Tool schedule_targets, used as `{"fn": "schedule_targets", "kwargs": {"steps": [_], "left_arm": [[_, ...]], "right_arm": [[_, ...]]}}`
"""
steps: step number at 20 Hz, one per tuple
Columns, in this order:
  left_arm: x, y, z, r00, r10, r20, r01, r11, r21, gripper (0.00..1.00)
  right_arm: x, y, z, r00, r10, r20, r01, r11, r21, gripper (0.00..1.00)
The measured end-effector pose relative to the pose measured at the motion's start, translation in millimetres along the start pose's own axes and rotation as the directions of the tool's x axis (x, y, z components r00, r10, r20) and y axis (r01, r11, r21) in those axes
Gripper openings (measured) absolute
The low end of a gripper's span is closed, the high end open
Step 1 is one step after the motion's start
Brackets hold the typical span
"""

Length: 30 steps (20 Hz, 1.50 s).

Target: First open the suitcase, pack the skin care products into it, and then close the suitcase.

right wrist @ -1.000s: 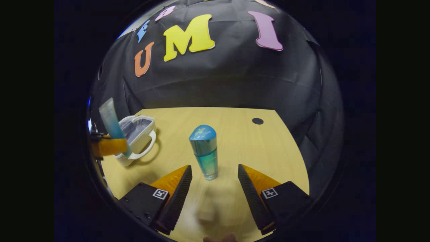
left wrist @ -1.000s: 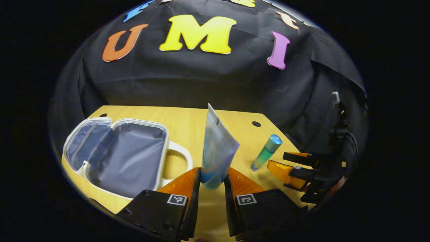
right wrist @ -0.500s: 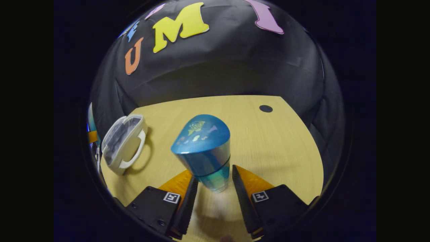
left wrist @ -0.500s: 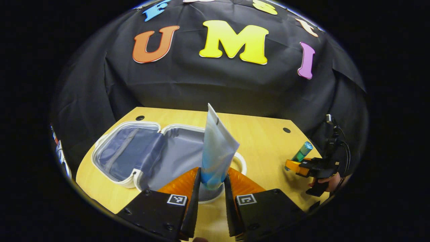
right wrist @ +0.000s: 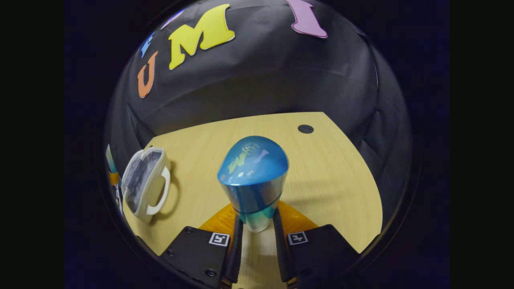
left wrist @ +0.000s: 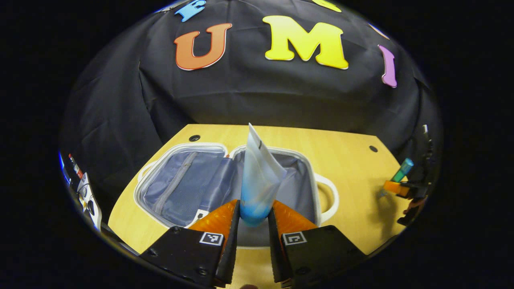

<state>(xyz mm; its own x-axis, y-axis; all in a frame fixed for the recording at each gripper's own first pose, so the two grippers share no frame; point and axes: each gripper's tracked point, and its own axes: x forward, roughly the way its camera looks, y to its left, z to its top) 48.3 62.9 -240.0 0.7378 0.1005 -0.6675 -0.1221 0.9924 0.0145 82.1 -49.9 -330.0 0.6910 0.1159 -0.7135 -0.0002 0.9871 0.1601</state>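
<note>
Two items held. Left gripper (left wrist: 253,216) pinches a pale blue tube (left wrist: 259,180), upright over the open white suitcase (left wrist: 225,180) on the wooden table (left wrist: 353,216). Right gripper (right wrist: 257,224), clamped on a blue-capped teal bottle (right wrist: 253,176), stands right of the suitcase.

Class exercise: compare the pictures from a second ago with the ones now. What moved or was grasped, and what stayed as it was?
The left gripper carried the tube over the open suitcase. The right gripper closed in on the blue-capped bottle and clamped it. The suitcase stayed open on the table; the tube stayed gripped.
</note>
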Motion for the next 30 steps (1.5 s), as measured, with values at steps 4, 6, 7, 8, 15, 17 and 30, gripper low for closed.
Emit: {"fn": "schedule_targets", "kwargs": {"steps": [4,6,7,8,15,17,30], "left_arm": [[36,26,-29,0.981,0.135,-0.140,-0.135,0.991,0.007,0.47],[53,37,-40,0.957,0.208,-0.204,-0.208,0.978,0.021,0.39],[60,41,-46,0.941,0.243,-0.234,-0.237,0.970,0.053,0.38],[65,47,-50,0.923,0.279,-0.266,-0.265,0.960,0.090,0.38],[90,47,-73,0.767,0.489,-0.417,-0.419,0.872,0.251,0.37],[93,46,-71,0.722,0.527,-0.449,-0.440,0.850,0.290,0.37],[100,29,-69,0.794,0.389,-0.467,-0.339,0.921,0.191,0.71]], "right_arm": [[-52,6,11,0.999,0.047,-0.006,-0.047,0.999,0.006,0.34],[-75,4,15,0.998,0.060,-0.004,-0.060,0.998,0.021,0.36],[-85,2,17,0.998,0.064,-0.002,-0.064,0.998,0.028,0.36],[-94,-1,17,0.998,0.069,-0.002,-0.069,0.997,0.036,0.35],[-117,-16,5,0.991,0.126,-0.036,-0.123,0.990,0.073,0.35],[-124,-21,1,0.991,0.129,-0.039,-0.126,0.989,0.073,0.35],[-131,-21,-4,0.988,0.145,-0.045,-0.142,0.988,0.053,0.36]]}}
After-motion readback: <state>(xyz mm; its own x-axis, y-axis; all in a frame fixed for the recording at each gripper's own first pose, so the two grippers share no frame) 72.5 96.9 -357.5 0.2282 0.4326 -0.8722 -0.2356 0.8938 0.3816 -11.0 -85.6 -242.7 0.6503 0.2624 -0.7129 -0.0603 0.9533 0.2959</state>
